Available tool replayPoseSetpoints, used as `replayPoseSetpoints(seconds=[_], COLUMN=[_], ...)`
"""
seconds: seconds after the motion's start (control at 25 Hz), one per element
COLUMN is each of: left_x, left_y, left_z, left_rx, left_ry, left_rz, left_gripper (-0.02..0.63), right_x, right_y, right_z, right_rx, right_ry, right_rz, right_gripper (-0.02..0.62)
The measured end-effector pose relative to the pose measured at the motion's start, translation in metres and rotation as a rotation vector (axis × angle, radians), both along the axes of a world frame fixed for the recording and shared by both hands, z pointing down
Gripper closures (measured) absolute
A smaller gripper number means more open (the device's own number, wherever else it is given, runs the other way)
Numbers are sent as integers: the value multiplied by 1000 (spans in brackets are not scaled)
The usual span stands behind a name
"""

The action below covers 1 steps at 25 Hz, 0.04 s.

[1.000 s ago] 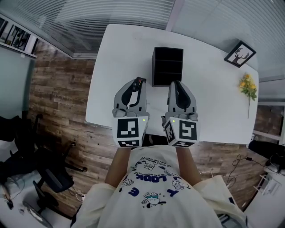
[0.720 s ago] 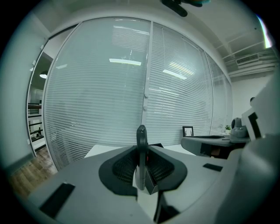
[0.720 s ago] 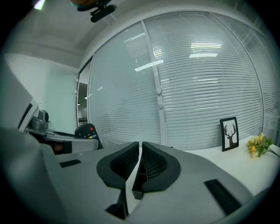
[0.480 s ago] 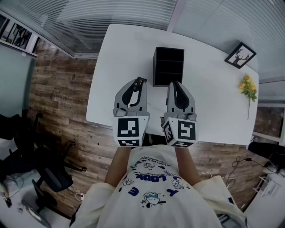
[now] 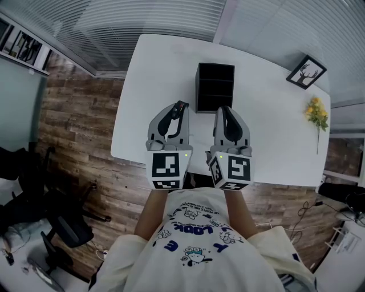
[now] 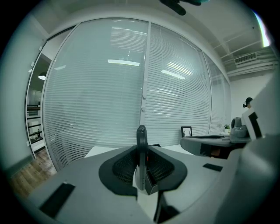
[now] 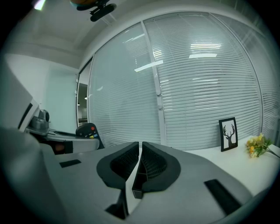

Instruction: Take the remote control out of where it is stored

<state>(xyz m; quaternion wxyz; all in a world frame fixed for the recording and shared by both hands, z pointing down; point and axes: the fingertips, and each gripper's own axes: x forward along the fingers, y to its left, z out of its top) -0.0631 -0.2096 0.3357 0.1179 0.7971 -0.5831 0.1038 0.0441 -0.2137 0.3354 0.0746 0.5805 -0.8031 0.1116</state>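
Still, nothing has moved in the last second: the left gripper [image 6: 141, 162] pinches the remote control [image 6: 141, 139] edge-on, just outside the near-left corner of the black box [image 5: 198, 85]. The right gripper [image 7: 140, 153], its jaws pressed together on nothing, hovers before the box's near-right corner.

A white table [image 5: 154, 85] stands on wood-plank floor [image 5: 74, 114] beside glass walls hung with blinds [image 5: 142, 17].
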Motion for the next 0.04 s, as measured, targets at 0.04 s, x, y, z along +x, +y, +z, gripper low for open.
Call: replayPoseSetpoints(seconds=[0.04], left_x=[0], left_y=[0], left_z=[0], left_rx=[1], left_ry=[-1], left_rz=[1], left_gripper=[537], right_x=[0], right_y=[1], right_z=[0], right_rx=[-1], right_ry=[0], right_rz=[1], right_gripper=[549])
